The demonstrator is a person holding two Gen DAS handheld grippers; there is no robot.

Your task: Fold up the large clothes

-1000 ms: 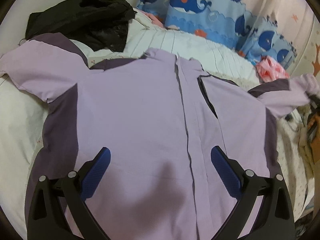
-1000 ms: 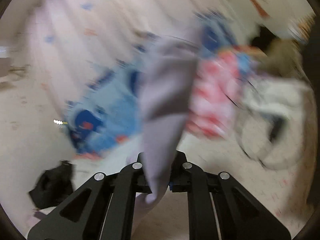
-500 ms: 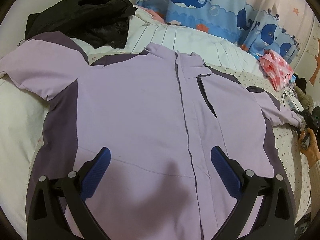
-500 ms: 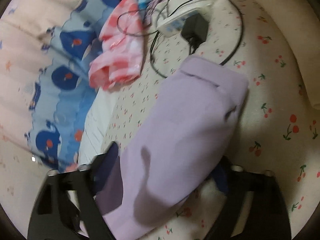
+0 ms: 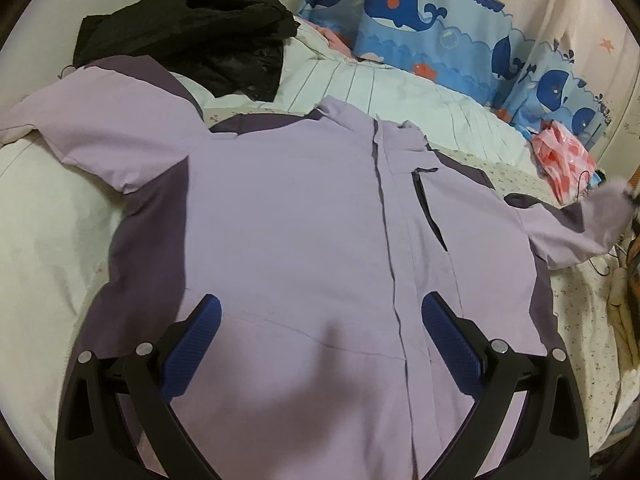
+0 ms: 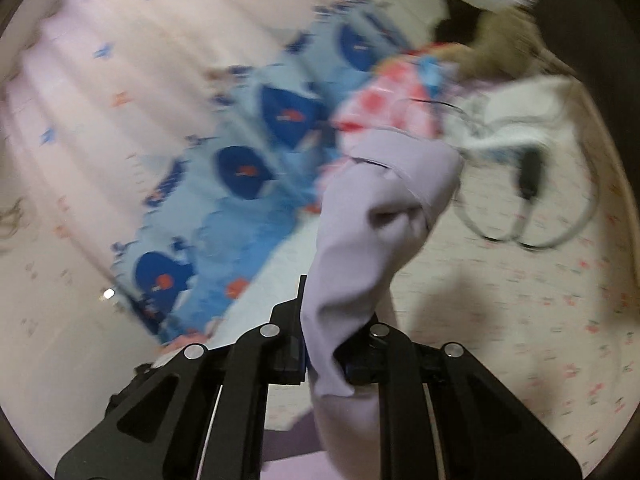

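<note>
A large lilac jacket with dark purple side panels (image 5: 304, 216) lies front-up and spread flat across a pale bed sheet with small cherry prints (image 5: 576, 320), its collar pointing toward the whale-patterned blue curtain (image 5: 432, 20). The left gripper (image 5: 320, 332) hovers low over the hem with its blue-padded tongs wide apart, touching nothing that can be made out. The right gripper (image 6: 320, 356) has its tongs closed together on the lilac sleeve cuff (image 6: 384, 208), which stands lifted off the bed; in the left view that sleeve (image 5: 592, 220) rises at the jacket's right side. The step in hand looks like the first sleeve fold, and the next move probably calls for carrying the cuff inward across the chest and laying it flat without dragging the body. Room is tight on that side: a pink-and-white crumpled bag (image 5: 564, 160) and a looped black cable (image 6: 528, 216) sit near the sleeve. A black crumpled garment (image 5: 192, 36) lies beside the other sleeve, while the sheet at the left edge offers open space.
</note>
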